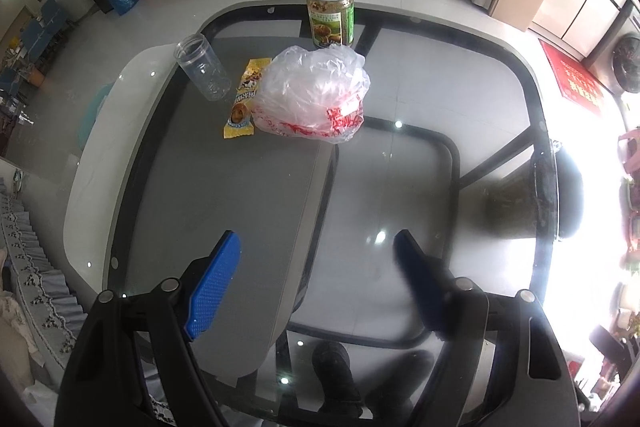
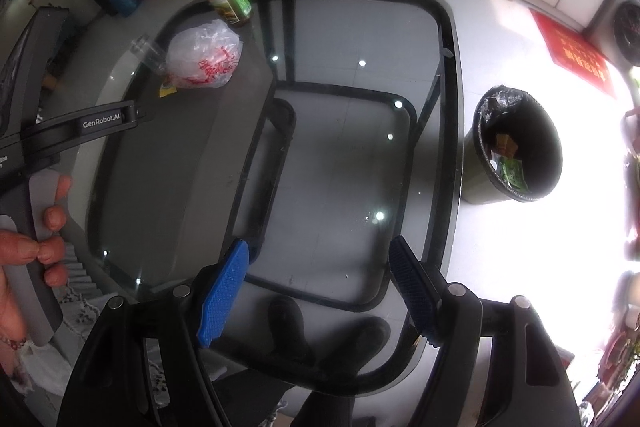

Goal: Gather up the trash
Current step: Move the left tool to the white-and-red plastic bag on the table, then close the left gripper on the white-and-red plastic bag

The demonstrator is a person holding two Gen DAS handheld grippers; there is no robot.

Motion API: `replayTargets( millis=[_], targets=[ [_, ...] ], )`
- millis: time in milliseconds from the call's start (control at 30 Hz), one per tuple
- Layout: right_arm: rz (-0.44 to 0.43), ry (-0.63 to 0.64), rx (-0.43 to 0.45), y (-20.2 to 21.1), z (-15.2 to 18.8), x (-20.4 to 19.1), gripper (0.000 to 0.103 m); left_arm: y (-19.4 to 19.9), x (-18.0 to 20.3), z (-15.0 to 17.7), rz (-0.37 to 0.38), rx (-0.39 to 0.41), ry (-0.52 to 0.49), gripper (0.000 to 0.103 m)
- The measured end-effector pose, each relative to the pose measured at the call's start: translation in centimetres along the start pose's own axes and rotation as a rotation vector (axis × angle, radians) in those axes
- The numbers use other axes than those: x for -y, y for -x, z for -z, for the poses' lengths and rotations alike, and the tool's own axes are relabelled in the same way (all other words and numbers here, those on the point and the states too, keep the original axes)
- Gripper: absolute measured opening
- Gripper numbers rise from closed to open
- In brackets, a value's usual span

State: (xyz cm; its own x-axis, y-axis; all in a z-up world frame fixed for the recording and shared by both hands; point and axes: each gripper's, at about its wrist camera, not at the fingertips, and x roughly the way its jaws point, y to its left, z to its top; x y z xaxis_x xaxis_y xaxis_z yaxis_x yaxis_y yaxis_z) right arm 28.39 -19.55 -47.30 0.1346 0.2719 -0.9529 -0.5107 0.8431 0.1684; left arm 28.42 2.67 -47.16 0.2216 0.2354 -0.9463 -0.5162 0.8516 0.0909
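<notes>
Table (image 1: 500,115) first: big glass top, dark frame, taking up most of both views. Bin (image 2: 516,147) sits on the floor just past its right edge, black liner in it and some scraps already at the bottom. At the far end of the glass there's a crumpled plastic bag (image 1: 316,95) (red print on it), a green-label jar (image 1: 330,13) behind it, a clear cup (image 1: 202,67) to its left, and a yellow wrapper (image 1: 243,95) touching the bag. Left claw (image 1: 320,283) and right claw (image 2: 320,291) both hang spread wide, nothing between them.
</notes>
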Motion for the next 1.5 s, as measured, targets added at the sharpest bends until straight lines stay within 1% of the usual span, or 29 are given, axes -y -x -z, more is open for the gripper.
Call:
replayTargets(
  millis=[67,100,133,167,400,667,733,833,1133,1233,1400,1500],
  targets=[
    [-0.002,-0.006,-0.003,0.2,0.2,-0.6,0.070,0.3,-0.6,-0.9,0.013,0.034,0.008,0.078],
    [-0.005,-0.011,-0.006,0.2,0.2,-0.8,0.070,0.3,-0.9,-1.4,0.015,0.048,0.010,0.079],
    [-0.006,-0.016,-0.009,0.2,0.3,-1.0,0.070,0.3,-1.2,-1.9,0.011,0.061,0.011,0.085],
    [-0.007,-0.019,-0.012,0.1,0.3,-1.2,0.070,0.2,-1.4,-2.4,0.004,0.074,0.014,0.087],
    [-0.003,-0.015,-0.029,-0.7,0.3,-2.5,0.070,-1.3,-2.7,-5.3,-0.014,0.102,0.018,0.087],
    [-0.004,-0.029,-0.051,-1.3,0.7,-3.2,0.070,-4.4,-2.6,-7.4,0.010,0.093,-0.013,0.087],
    [-0.005,-0.035,-0.054,-1.5,0.8,-3.2,0.070,-5.3,-2.5,-7.9,0.029,0.084,-0.022,0.089],
    [-0.006,-0.048,-0.064,-2.0,0.9,-3.0,0.070,-6.6,-2.2,-8.6,0.044,0.076,-0.038,0.091],
    [-0.014,-0.069,-0.088,-2.8,1.3,-2.9,0.070,-9.7,-1.0,-11.3,0.074,0.086,-0.088,0.091],
    [-0.012,-0.076,-0.087,-2.8,1.2,-2.7,0.070,-10.9,-0.6,-11.7,0.060,0.092,-0.111,0.091],
    [-0.016,-0.102,-0.090,-2.9,1.3,-2.2,0.070,-13.1,-0.1,-11.7,0.039,0.081,-0.141,0.091],
    [-0.015,-0.116,-0.096,-3.2,1.5,-2.1,0.070,-13.8,0.1,-11.6,0.037,0.096,-0.157,0.091]
  ],
)
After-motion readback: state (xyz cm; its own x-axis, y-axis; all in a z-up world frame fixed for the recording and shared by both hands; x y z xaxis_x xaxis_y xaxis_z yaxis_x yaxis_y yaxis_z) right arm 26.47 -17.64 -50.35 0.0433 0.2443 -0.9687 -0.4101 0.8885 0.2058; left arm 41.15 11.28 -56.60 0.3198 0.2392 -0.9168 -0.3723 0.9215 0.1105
